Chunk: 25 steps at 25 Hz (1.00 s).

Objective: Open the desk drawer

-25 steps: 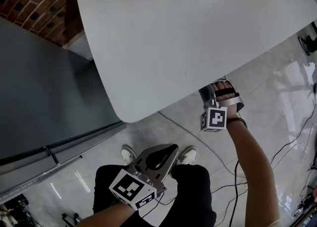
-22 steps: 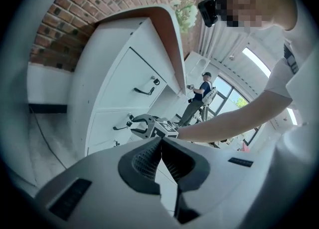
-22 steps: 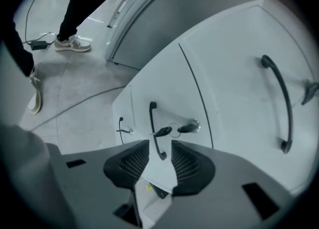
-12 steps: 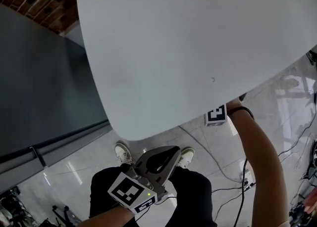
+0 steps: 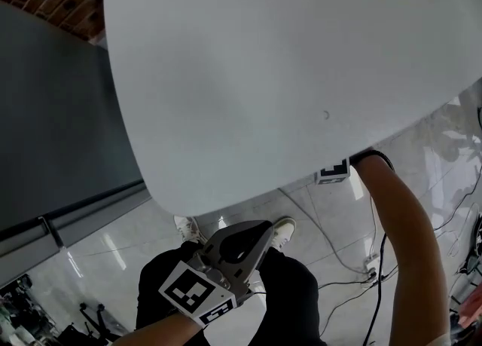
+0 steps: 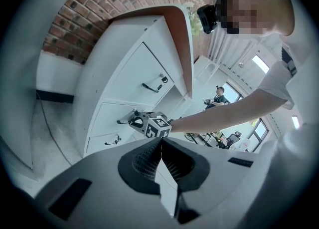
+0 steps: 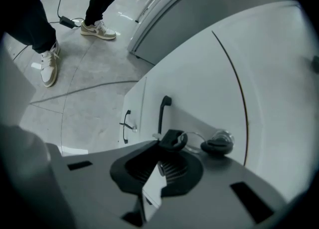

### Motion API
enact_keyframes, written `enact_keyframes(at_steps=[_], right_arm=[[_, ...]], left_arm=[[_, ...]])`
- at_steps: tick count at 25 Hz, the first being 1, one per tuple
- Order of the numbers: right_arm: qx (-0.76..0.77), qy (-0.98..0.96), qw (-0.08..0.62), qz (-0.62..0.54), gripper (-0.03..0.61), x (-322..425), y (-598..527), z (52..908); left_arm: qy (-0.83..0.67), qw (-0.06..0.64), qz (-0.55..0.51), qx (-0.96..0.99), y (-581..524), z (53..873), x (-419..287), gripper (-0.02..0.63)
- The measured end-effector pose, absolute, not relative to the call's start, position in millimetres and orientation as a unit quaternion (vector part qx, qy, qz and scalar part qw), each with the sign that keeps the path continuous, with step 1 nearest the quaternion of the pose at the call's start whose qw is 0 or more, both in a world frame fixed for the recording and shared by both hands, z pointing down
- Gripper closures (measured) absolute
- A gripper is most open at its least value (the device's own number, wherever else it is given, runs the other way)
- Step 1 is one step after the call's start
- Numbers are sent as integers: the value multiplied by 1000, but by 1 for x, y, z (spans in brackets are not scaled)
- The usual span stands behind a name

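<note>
Right gripper under surface's front edge: jaws, just closing, pinch black key beside drawer handle. Left gripper: jaws together, empty, clear of edge over open floor.

1. in the head view the desk top hides my right gripper, whose jaws have just been closing; only a corner of its marker cube shows.
2. it hides the drawers there too.
3. the lower end of the dark tab is buried between those jaws.
4. my right forearm runs off the bottom edge of that view.
</note>
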State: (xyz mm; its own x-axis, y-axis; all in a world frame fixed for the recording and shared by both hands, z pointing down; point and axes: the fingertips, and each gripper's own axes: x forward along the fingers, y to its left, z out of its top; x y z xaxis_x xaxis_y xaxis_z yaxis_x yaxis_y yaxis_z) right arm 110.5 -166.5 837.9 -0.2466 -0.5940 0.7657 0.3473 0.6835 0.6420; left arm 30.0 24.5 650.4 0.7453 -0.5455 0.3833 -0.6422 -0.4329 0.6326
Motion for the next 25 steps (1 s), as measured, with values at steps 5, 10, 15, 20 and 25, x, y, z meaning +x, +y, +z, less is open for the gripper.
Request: enact_keyframes(at_steps=[5, 10, 15, 20, 25], right_arm=[[96, -693, 611, -371, 557, 109, -164, 837], [100, -700, 610, -358, 557, 113, -163, 836], [101, -713, 607, -337, 557, 116, -146, 834], [95, -727, 600, -322, 557, 122, -127, 837], [115, -740, 598, -285, 555, 125, -112, 835]], left_arm=[[-361, 406, 62, 838, 23, 648, 25, 607], [-360, 408, 55, 837, 23, 640, 32, 607], [-356, 420, 51, 833, 28, 636, 34, 607], [-353, 413, 50, 838, 23, 629, 44, 606], [-341, 417, 58, 840, 25, 627, 55, 606]])
